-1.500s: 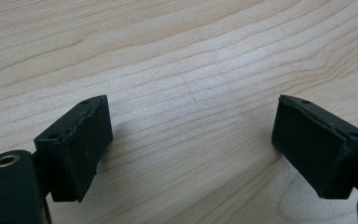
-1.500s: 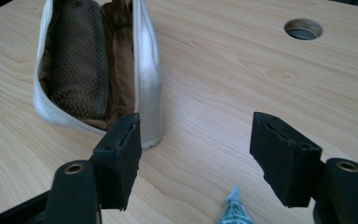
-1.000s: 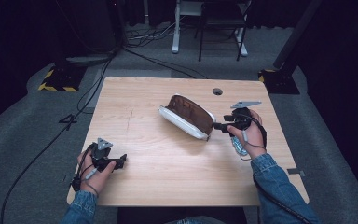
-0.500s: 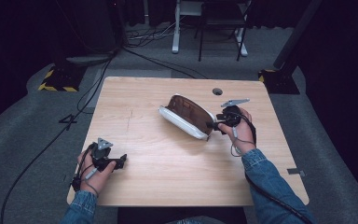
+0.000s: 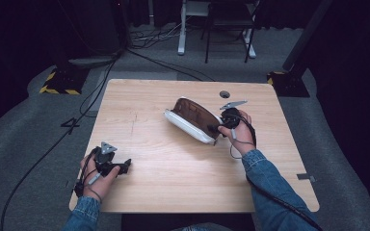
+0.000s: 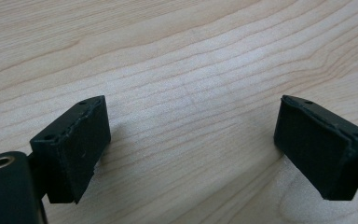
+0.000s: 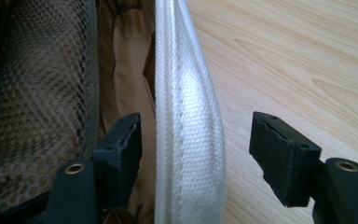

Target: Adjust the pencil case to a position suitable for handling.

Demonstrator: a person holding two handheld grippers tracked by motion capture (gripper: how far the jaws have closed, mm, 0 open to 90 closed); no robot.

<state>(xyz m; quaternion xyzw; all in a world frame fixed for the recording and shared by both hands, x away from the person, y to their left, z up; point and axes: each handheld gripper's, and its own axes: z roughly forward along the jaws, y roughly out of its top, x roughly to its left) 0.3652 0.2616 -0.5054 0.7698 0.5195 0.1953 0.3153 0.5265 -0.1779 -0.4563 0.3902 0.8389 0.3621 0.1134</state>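
Observation:
A white case with a brown lining (image 5: 192, 119) lies open in the middle of the wooden table (image 5: 173, 178). My right gripper (image 5: 219, 129) is at the case's right end. In the right gripper view the case's white woven rim (image 7: 186, 126) passes between the wide-apart jaws of my right gripper (image 7: 196, 154), with brown fabric and black mesh (image 7: 37, 88) to its left. My left gripper (image 5: 124, 166) rests near the table's front left corner. Its jaws (image 6: 191, 149) stand open over bare wood.
A small round hole (image 5: 224, 94) sits in the table behind the case. Beyond the table are a grey floor with cables (image 5: 139, 48), a white desk frame (image 5: 212, 29) and a yellow-and-black striped base (image 5: 58, 82).
My right gripper has moved left, closer to the case's right end, so the rim now sits between its jaws. The left gripper has stayed put.

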